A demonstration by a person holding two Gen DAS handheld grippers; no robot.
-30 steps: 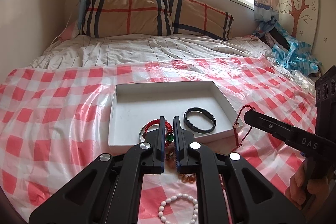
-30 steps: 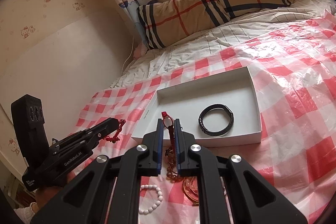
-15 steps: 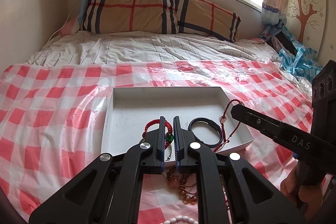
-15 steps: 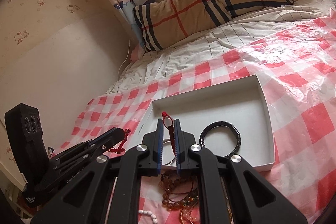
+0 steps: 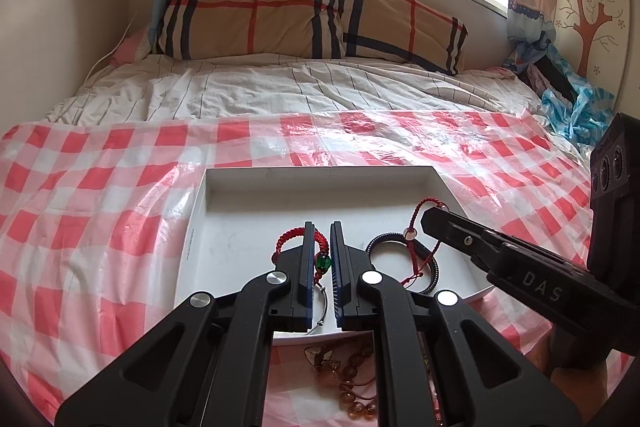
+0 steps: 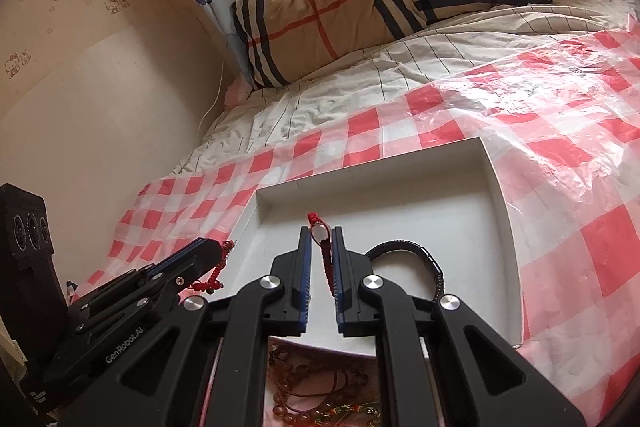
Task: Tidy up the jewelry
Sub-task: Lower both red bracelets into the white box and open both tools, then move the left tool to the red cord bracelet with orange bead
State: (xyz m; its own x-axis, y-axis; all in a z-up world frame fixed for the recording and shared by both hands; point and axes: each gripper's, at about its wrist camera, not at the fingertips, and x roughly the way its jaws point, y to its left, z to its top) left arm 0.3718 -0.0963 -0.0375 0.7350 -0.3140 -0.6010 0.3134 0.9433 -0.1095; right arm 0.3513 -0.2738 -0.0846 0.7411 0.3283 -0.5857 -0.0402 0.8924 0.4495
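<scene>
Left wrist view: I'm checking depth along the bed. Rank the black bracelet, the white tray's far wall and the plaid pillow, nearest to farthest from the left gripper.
1. Black bracelet, in the tray, just right of the left gripper.
2. White tray's far wall, straight ahead.
3. Plaid pillow, against the headboard wall under the window.

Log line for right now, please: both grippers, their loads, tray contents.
left gripper: shut on red braided bracelet | right gripper: shut on red cord bracelet | both over white tray | in tray: black bracelet

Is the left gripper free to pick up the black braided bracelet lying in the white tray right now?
Probably not: the left gripper is shut on a red braided bracelet, though the black braided bracelet lies unobstructed in the tray.
</scene>
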